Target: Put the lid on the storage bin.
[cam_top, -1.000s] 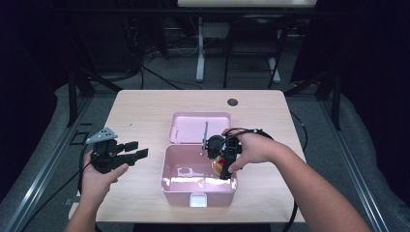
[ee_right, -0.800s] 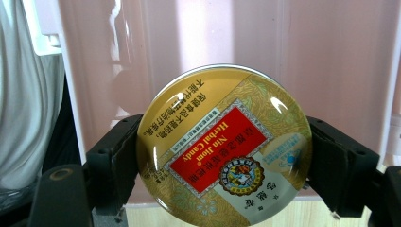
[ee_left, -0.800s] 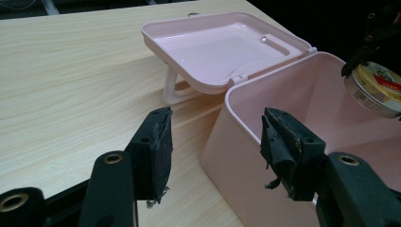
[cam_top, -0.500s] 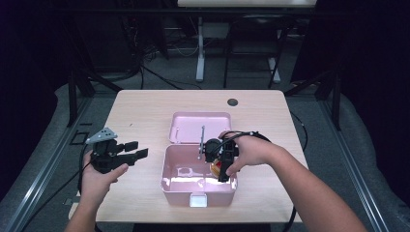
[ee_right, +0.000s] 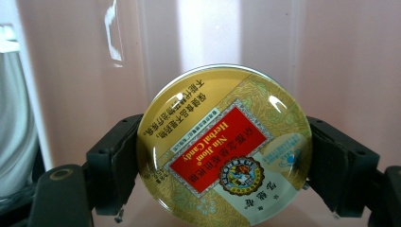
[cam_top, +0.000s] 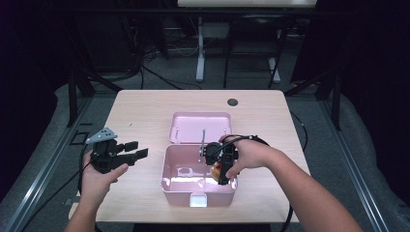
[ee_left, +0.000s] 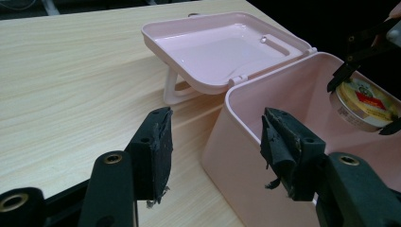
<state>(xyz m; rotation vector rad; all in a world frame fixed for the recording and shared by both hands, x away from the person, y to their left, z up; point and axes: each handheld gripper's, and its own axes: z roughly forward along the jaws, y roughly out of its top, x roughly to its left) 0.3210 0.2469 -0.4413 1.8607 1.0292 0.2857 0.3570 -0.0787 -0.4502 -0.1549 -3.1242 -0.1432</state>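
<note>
A pink plastic box (cam_top: 174,186) stands open near the table's front, its lid (cam_top: 200,126) lying flat behind it. My right gripper (cam_top: 220,170) is inside the box at its right side, shut on a round gold candy tin (ee_right: 222,146) with a red label. The tin (ee_left: 361,105) hangs above the box floor, held by its rim between the two jaws. My left gripper (cam_top: 138,150) is open to the left of the box, empty, its fingertips (ee_left: 158,146) close to the box's outer wall (ee_left: 236,156).
A small dark round grommet (cam_top: 232,102) sits in the light wooden table (cam_top: 140,116) near its back edge. Beyond the table are dark floor, cables and stand legs (cam_top: 199,53). The box has a white latch (cam_top: 197,198) on its front.
My right gripper has lowered the candy tin a little deeper into the box. The left gripper has stayed where it was.
</note>
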